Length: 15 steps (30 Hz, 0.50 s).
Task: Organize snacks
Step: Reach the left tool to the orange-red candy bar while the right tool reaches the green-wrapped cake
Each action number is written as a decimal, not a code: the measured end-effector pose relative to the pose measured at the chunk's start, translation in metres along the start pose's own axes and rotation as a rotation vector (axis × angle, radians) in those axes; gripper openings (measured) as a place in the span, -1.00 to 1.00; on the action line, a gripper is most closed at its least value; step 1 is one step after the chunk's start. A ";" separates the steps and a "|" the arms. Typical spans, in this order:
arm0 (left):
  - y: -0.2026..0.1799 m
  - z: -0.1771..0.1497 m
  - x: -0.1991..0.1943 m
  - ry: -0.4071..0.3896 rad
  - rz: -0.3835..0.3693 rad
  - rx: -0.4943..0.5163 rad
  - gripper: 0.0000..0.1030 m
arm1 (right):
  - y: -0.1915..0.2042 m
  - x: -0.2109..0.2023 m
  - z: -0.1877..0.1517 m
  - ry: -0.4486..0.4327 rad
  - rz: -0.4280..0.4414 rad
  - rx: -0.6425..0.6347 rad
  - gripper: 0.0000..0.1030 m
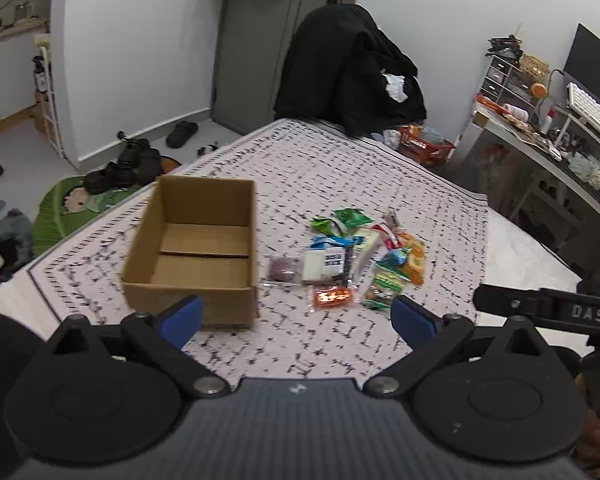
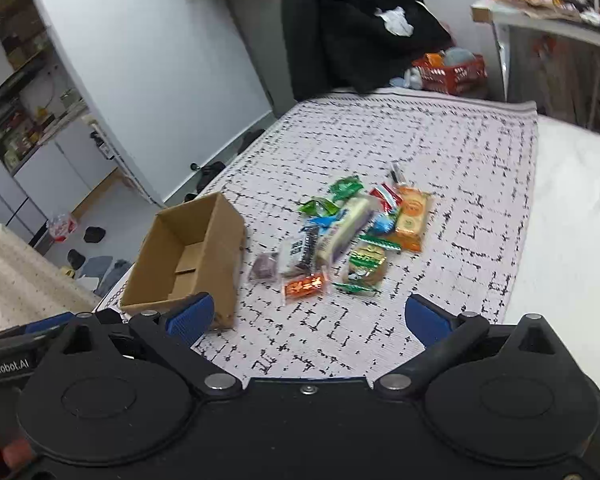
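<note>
Both wide apart and empty: left hand-held gripper [image 1: 296, 316] and right hand-held gripper [image 2: 308, 318], blue pads [image 1: 182, 320] spread, hovering above the near edge of a bed covered by a white blanket with black dashes [image 1: 340, 168]. On that blanket, an open cardboard box [image 1: 196, 248], upright, empty inside, bottom flaps visible; in the right wrist view the same box [image 2: 188, 256] left of centre, its near corner behind the left blue pad [image 2: 190, 316]. Just right of the box, apart from it, a loose pile of snacks [image 1: 348, 260] lying flat, several touching or overlapping: a small purple packet [image 1: 283, 270] nearest the box, a white packet with dark print [image 1: 324, 266] beside it, an orange-red packet [image 1: 334, 298] at the near edge, green wrappers [image 1: 352, 218] at the far side, a long pale bar [image 2: 346, 230] through the middle, an orange biscuit pack [image 2: 412, 218] on the far right. Beyond the bed, a chair draped with black clothing [image 1: 348, 68], a red basket [image 1: 424, 146] on the floor, and a cluttered bench [image 1: 540, 136] at the right wall.
</note>
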<state>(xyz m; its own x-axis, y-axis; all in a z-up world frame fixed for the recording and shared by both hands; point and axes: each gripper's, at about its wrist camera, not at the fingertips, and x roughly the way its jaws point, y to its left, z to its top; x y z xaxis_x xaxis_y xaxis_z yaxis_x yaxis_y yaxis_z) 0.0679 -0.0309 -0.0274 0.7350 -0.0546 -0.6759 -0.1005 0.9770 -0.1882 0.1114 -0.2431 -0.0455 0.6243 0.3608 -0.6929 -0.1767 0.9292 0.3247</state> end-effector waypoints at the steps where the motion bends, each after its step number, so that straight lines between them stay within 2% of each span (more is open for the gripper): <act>1: -0.003 0.000 0.005 0.006 -0.003 0.003 0.96 | -0.002 0.003 0.000 0.003 0.001 0.008 0.98; 15: -0.023 0.005 0.068 0.076 -0.025 -0.023 0.77 | -0.040 0.051 0.012 0.053 -0.004 0.135 0.63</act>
<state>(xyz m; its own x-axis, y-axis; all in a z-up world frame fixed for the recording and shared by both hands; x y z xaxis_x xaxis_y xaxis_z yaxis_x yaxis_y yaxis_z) 0.1234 -0.0559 -0.0652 0.6846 -0.0952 -0.7227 -0.0990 0.9701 -0.2215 0.1592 -0.2629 -0.0859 0.5834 0.3643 -0.7259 -0.0679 0.9125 0.4034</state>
